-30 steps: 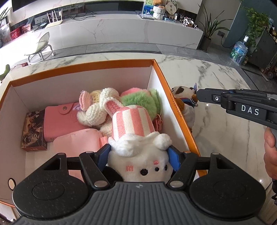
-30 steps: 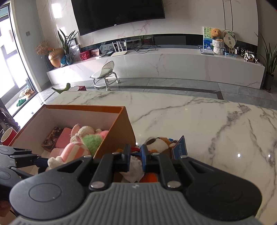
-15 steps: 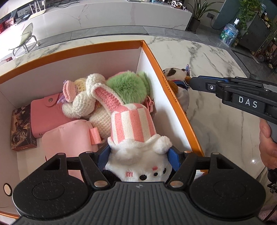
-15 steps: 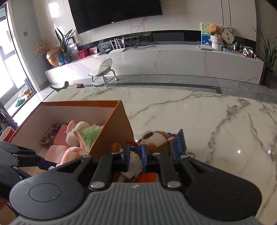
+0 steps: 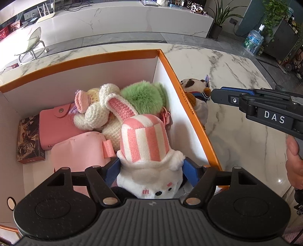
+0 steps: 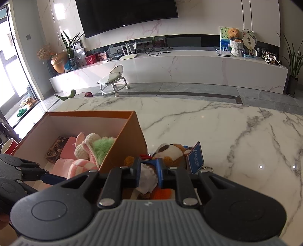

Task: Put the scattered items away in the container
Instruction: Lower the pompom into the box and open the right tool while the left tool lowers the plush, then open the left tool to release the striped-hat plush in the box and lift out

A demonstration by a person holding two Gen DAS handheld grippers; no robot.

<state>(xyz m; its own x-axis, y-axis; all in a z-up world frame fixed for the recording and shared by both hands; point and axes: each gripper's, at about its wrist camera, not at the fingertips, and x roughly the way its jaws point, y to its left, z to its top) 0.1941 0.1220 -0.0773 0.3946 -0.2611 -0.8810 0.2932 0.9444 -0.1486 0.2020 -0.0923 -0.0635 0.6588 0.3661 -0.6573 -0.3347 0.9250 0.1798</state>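
The left gripper point(image 5: 149, 168), clamped on the striped-hat bunny point(image 5: 145, 151), has dropped lower into the orange box point(image 5: 191, 113), while the right gripper point(image 6: 148, 170) stays pinched on the puppy toy point(image 6: 170, 151) just outside its right wall.

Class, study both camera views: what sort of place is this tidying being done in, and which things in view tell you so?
Most likely a home living room: a large wall-mounted television above a long marble media console, potted plants at the sides, and plush toys in an orange box on a marble table.
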